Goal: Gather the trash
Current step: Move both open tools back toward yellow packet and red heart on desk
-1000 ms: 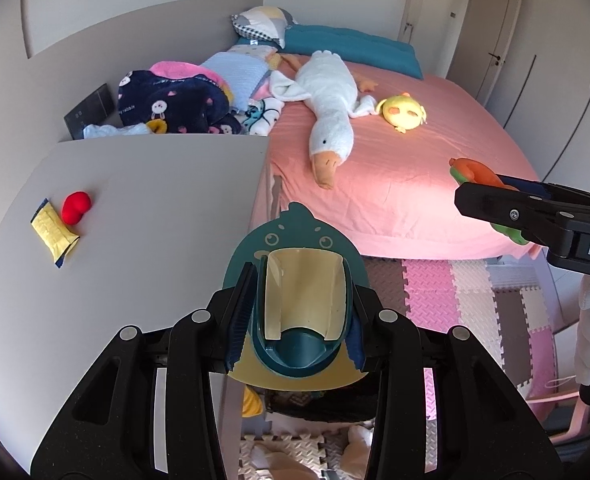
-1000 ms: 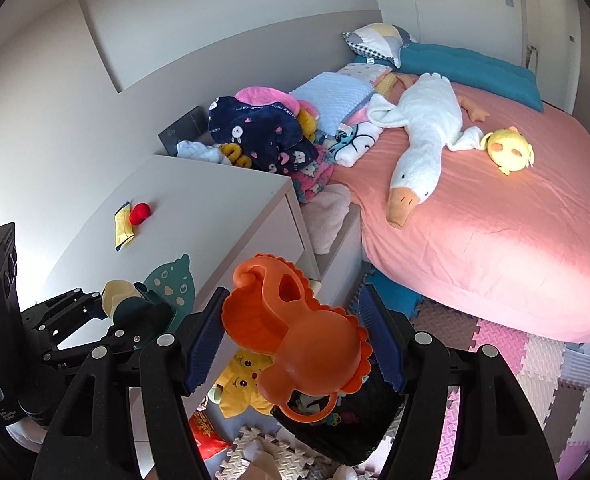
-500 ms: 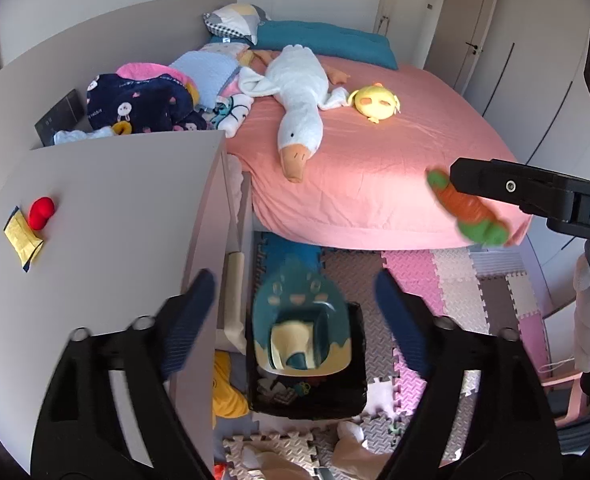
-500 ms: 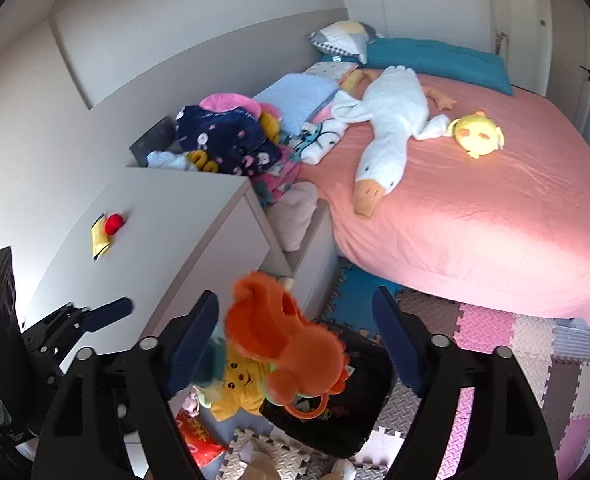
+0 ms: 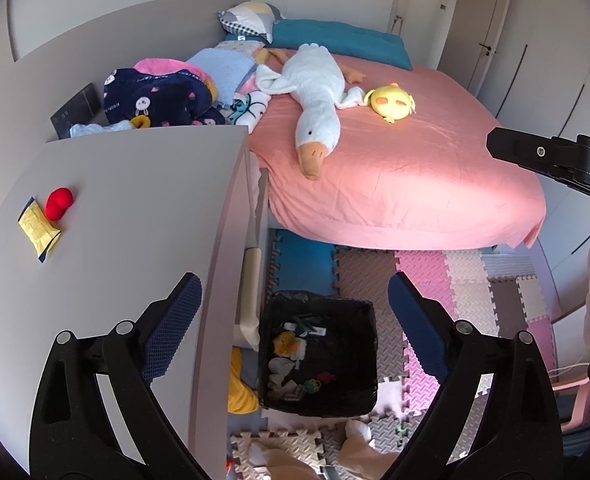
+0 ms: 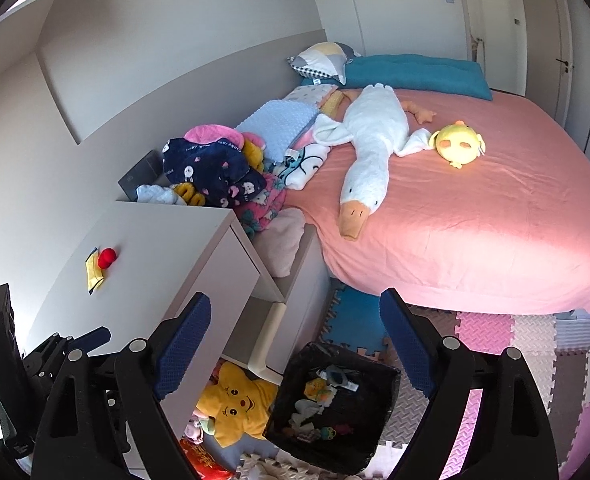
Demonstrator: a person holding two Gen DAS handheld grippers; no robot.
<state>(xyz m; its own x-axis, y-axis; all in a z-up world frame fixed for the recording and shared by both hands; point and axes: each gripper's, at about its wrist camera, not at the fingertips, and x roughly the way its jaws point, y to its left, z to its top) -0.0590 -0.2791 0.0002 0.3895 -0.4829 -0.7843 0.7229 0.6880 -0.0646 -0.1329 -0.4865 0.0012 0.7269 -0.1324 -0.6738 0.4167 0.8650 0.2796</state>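
Observation:
A black bin lined with a dark bag stands on the floor mats beside the white cabinet; it also shows in the right wrist view. Several small items lie inside it. My left gripper is open and empty, high above the bin. My right gripper is open and empty, also above the bin. A yellow wrapper and a red ball lie on the cabinet top; they show in the right wrist view too, the wrapper and the ball.
A bed with a pink sheet holds a white goose plush and a yellow chick plush. Clothes pile behind the cabinet. A yellow star plush lies under the cabinet. Foam mats cover the floor.
Both grippers opened. The teal dinosaur toy left my left gripper and the orange toy left my right gripper; both fell toward the bin.

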